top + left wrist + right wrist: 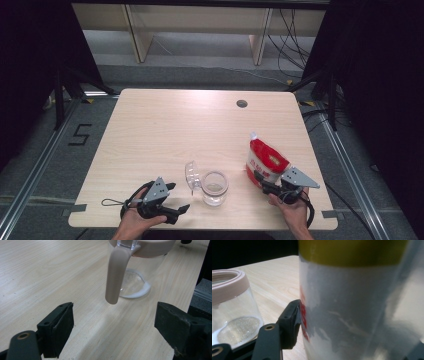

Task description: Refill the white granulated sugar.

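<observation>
A clear glass jar (215, 187) with a beige rim stands near the table's front edge, its hinged lid (192, 175) swung open to the left. In the left gripper view the jar (140, 267) shows a beige latch (116, 272) hanging down its side. My left gripper (177, 197) (115, 327) is open, just left of the jar, with nothing between its jaws. A red and white pouch (265, 160) (352, 310) stands upright right of the jar. My right gripper (265, 182) (354, 335) grips its lower part, one pad (293, 315) pressed to its side.
The light wooden table (175, 125) has a round cable hole (242, 103) at the back right. The right gripper view shows the jar (232, 312) close by, with a thin layer of grains at its bottom. Dark curtains flank the table.
</observation>
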Tool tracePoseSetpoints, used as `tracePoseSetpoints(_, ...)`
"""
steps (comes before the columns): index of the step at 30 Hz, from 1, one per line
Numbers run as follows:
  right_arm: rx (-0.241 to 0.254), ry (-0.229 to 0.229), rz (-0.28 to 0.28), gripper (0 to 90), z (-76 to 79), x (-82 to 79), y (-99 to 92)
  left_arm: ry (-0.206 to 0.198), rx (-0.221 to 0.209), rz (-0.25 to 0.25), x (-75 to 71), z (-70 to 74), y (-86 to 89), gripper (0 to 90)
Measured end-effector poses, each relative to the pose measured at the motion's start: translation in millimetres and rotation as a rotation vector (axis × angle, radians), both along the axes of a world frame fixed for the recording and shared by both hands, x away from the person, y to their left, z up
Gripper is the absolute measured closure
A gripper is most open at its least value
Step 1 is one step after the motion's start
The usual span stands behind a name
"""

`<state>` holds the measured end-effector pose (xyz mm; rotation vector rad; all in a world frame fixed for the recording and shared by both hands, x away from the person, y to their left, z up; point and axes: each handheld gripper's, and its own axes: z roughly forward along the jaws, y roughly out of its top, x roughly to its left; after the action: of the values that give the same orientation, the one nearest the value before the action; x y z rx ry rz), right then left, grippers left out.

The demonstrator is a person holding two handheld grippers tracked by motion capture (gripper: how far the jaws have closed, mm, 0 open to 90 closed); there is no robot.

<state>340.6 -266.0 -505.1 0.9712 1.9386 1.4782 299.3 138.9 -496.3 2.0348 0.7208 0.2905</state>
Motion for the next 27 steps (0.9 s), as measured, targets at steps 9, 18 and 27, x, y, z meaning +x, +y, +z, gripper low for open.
tracePoseSetpoints(9,0.023,0.001,0.005,41.6,-1.2,1.5,0.1,-0.001,-0.023,0.0,-0.6,-0.5,-1.6,15.6)
tracePoseSetpoints(18,0.043,-0.023,0.036,42.6,-3.5,6.3,-1.0,0.0,-0.018,-0.001,-1.0,0.0,-1.4,15.6)
tracePoseSetpoints(27,0.036,-0.06,0.023,41.2,-5.1,10.3,-2.2,0.001,0.002,0.001,-1.2,0.8,-1.2,15.6)
